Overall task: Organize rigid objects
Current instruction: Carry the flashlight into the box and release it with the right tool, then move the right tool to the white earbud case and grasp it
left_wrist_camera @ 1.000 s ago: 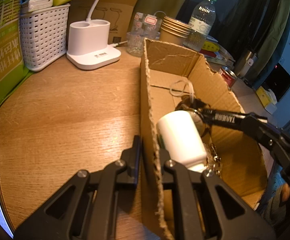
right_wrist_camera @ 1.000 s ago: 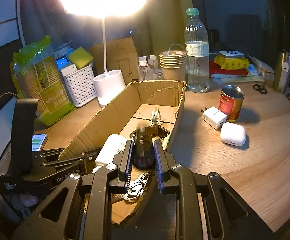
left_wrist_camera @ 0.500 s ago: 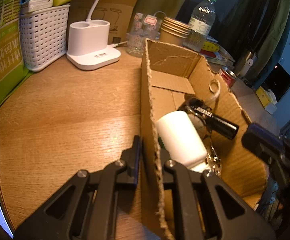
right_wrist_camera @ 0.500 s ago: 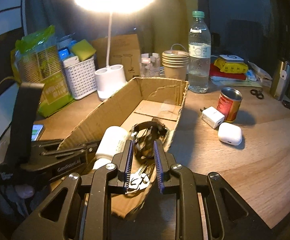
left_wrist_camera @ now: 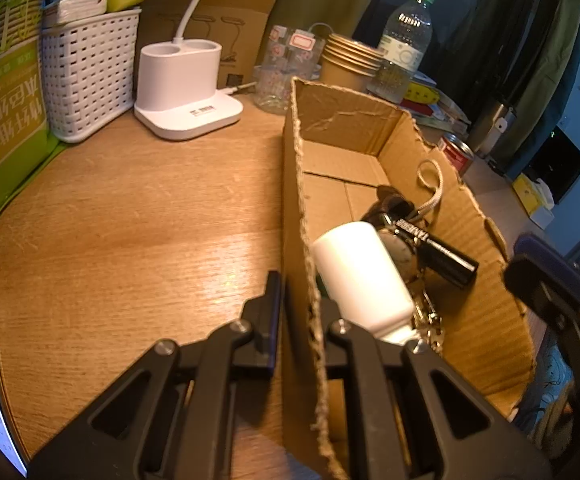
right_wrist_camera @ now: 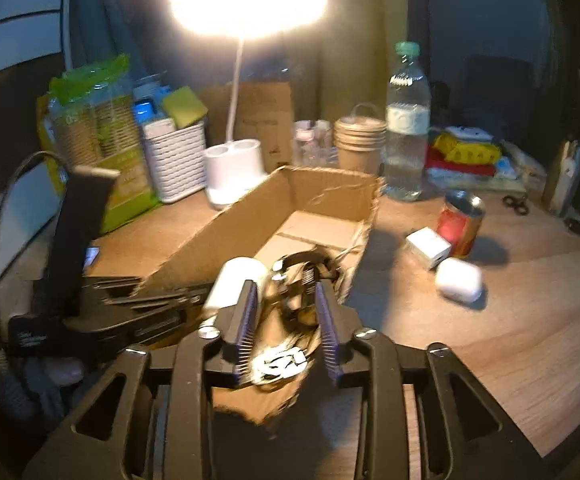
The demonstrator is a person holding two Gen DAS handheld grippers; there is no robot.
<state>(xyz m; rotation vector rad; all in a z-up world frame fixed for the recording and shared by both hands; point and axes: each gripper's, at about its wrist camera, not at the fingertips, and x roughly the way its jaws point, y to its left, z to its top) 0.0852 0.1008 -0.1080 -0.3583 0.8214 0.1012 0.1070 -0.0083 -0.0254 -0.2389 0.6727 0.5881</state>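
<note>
Left claw (left_wrist_camera: pixel 296 320) pinched shut on the near wall of the torn corrugated cardboard box (left_wrist_camera: pixel 294 184), one finger each side. Right claw (right_wrist_camera: pixel 285 320) parting, pads empty, above the box's near end. Box contents: one smooth white plastic bottle (left_wrist_camera: pixel 360 276), one black cylinder (left_wrist_camera: pixel 438 250), metal keys (left_wrist_camera: pixel 428 320). Only the right view shows, on the wooden surface (right_wrist_camera: pixel 490 344): one white rounded case (right_wrist_camera: pixel 458 280), one white cube charger (right_wrist_camera: pixel 428 247), one red can (right_wrist_camera: pixel 460 220).

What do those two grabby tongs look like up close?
Both tongs are black plastic, with triangle-shaped holes in their arms and silver screws at the joints. The right tongs have ridged pads that look blue-purple. Seen from there, the left tongs carry a tall black mount, small white lettering and a thin dark cable.
</note>
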